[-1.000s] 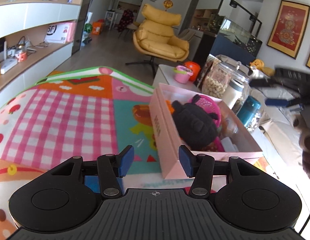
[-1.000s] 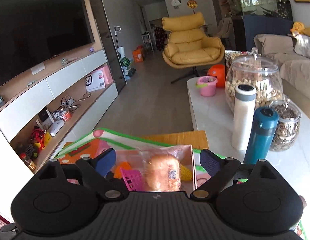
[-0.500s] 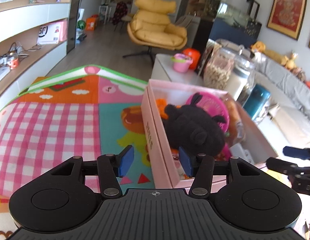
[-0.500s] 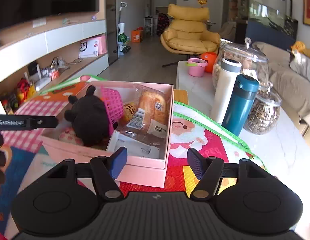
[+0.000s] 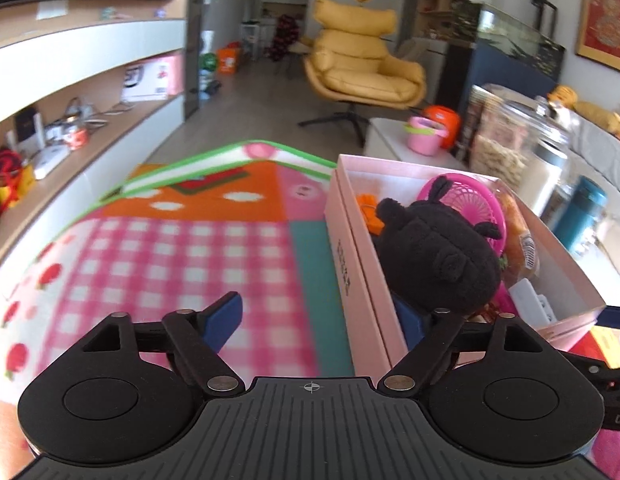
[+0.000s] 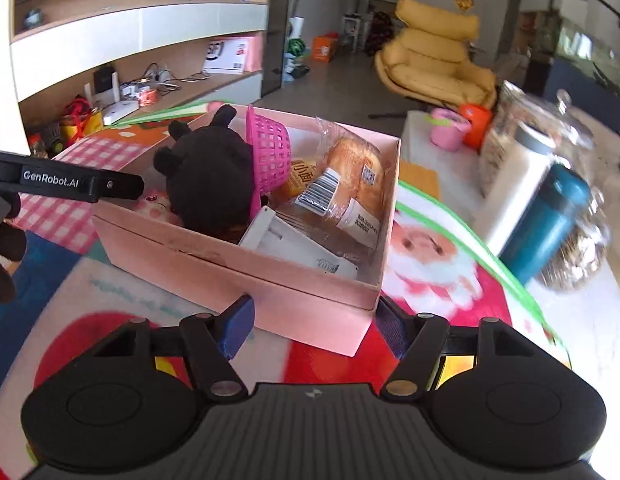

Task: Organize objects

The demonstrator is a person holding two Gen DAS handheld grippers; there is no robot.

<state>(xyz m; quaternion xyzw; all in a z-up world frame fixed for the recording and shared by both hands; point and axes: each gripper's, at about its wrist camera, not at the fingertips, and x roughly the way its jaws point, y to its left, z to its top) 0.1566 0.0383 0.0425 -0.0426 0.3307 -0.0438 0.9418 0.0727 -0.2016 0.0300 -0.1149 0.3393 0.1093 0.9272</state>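
A pink cardboard box [image 5: 352,264] [image 6: 233,268] stands on a colourful play mat. In it lie a black plush toy [image 5: 438,256] [image 6: 209,180], a pink mesh basket [image 6: 269,156], wrapped bread [image 6: 350,176] and a white packet [image 6: 297,248]. My left gripper [image 5: 322,316] is open, its jaws straddling the box's near left wall. My right gripper [image 6: 314,324] is open, its jaws either side of the box's near corner. The left gripper's arm [image 6: 65,180] shows at the left of the right wrist view.
A white low table [image 6: 590,320] right of the mat holds a teal flask [image 6: 546,224], a white bottle [image 6: 514,188], glass jars [image 5: 510,136] and a pink cup [image 6: 450,132]. A yellow armchair [image 5: 362,72] stands behind. Shelving [image 5: 69,120] runs along the left.
Both grippers have opened wider and moved closer to the box. The left gripper's jaws now straddle the box's left wall; the right gripper's jaws flank its near corner.
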